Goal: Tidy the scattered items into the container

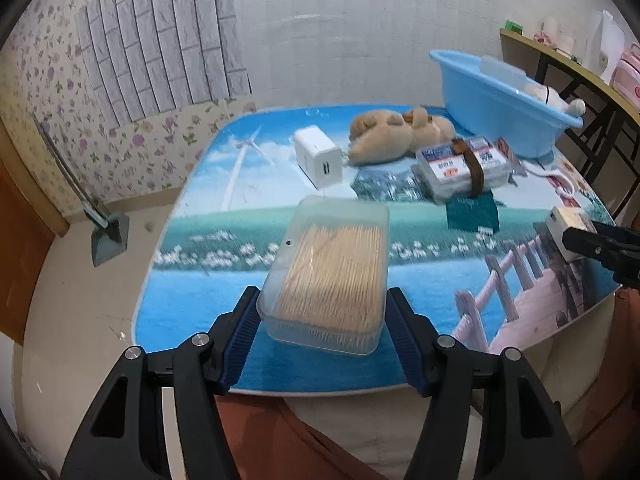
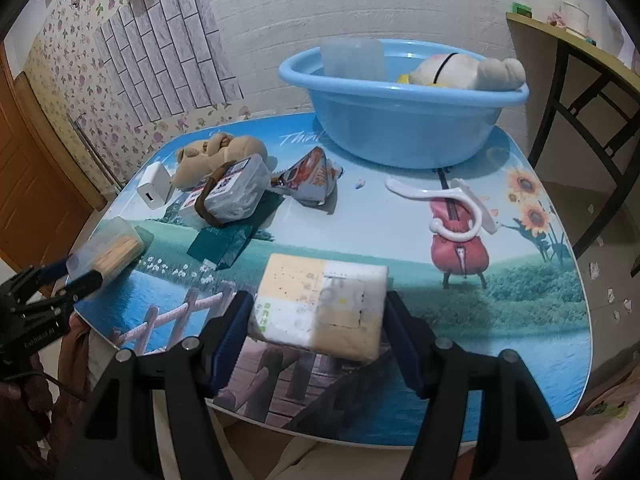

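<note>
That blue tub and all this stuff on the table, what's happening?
Someone is tidying up with two tools. The left tool is around a toothpick box, the right tool around a soft packet. The tub already holds a plush toy. A teddy and snack bag still wait.

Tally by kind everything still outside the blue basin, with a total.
Plush toy: 1
Clear boxes: 2, toothpick box and banded box
White charger: 1
Snack packet: 1
White hook: 1
Teal box: 1
Wrapped packet: 1
Total: 8
</note>
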`<state>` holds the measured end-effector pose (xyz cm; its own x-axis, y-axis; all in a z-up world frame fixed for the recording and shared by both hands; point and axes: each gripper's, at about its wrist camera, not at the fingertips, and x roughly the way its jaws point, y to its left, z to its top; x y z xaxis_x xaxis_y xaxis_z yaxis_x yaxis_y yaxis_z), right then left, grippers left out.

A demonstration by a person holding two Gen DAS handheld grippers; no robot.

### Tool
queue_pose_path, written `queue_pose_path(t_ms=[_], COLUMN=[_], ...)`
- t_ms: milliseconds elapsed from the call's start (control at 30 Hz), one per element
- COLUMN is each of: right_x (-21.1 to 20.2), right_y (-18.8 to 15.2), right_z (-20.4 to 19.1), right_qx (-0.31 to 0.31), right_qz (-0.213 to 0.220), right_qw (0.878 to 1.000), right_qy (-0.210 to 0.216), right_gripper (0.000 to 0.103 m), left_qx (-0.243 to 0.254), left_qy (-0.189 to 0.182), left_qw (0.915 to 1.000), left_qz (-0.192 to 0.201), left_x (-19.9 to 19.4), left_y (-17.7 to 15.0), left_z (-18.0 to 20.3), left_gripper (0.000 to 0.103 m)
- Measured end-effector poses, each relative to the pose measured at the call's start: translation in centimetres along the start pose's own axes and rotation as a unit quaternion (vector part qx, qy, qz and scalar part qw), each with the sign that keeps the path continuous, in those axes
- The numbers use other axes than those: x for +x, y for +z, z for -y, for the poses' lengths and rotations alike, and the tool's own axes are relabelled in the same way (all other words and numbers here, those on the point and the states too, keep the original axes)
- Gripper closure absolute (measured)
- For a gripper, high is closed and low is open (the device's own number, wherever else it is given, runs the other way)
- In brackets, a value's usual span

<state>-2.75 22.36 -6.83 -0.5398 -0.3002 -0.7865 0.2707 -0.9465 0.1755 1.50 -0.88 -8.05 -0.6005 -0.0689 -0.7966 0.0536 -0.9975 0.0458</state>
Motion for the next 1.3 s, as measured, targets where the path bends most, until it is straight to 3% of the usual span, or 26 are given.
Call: queue_pose_path(t_ms=[467,533,700,1300], right_x=[0.8,1.1,1.4,1.7], right_y=[-0.3,-0.4,-0.3,-0.1], right_z=[0.0,0.1,0.0,-0.3], right_qx=[0.000,0.001,0.002,-0.013], right_qz=[-0.013,-0.017,-0.019,-0.019], right_qw=[1.000,1.000,1.000,1.000], right_qy=[-0.001,-0.001,-0.003,-0.014], right_gripper=[0.038,0.038,0.036,0.036], left_qx=[-0.028,-0.028,-0.029,-0.025], left_qy=[-0.013,-0.011,-0.013,-0.018], left_qw=[0.9994,0.9994,0.9989,0.9992], left_qz=[-0.015,-0.016,-0.034,-0.024], left_x=[1.6,1.7,2.6,2.6], left_y=[-0.3,-0.3,-0.1,-0.2], left_z=[-0.5,-0.5,-0.6,-0.5], left_gripper=[0.039,0.033,0.000,0.000])
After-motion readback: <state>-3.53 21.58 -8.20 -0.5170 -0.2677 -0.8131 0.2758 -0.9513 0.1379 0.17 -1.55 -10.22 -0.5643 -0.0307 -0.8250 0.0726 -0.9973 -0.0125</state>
